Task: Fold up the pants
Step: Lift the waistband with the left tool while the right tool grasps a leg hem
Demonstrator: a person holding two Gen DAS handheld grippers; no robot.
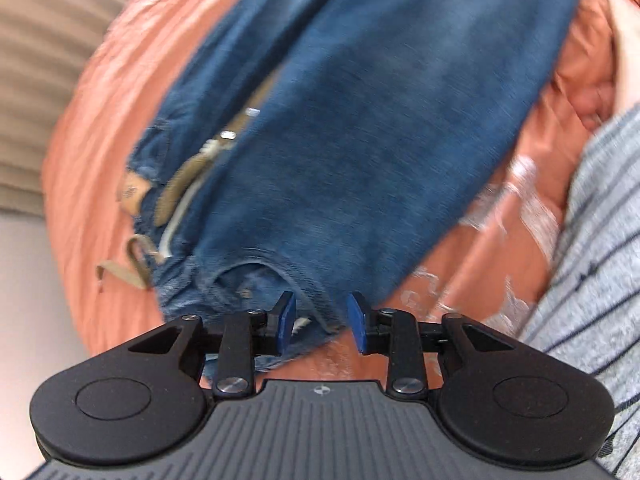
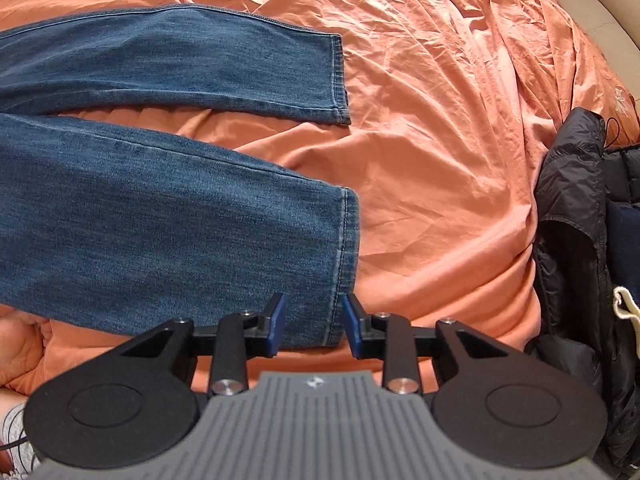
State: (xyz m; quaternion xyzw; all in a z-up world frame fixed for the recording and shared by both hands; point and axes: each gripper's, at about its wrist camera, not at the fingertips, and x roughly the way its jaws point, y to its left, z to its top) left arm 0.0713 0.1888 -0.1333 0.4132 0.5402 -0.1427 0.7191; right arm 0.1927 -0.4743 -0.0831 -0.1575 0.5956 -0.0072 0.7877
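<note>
Blue jeans (image 2: 168, 200) lie spread on the orange-sheeted bed (image 2: 440, 120), legs apart. The left gripper (image 1: 321, 317) hovers at the waistband and the right gripper (image 2: 313, 320) at the near leg's hem, jaws of both partly open, gripping nothing. Pinching both denim layers squarely would likely keep the fold even

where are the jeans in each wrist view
Left wrist: the jeans run from top centre down to the left gripper, waistband end with a tan belt at lower left.
Right wrist: the two legs fill the left half, the nearer hem just above the right gripper.
Shared landmark: the orange bedsheet under the jeans.
</note>
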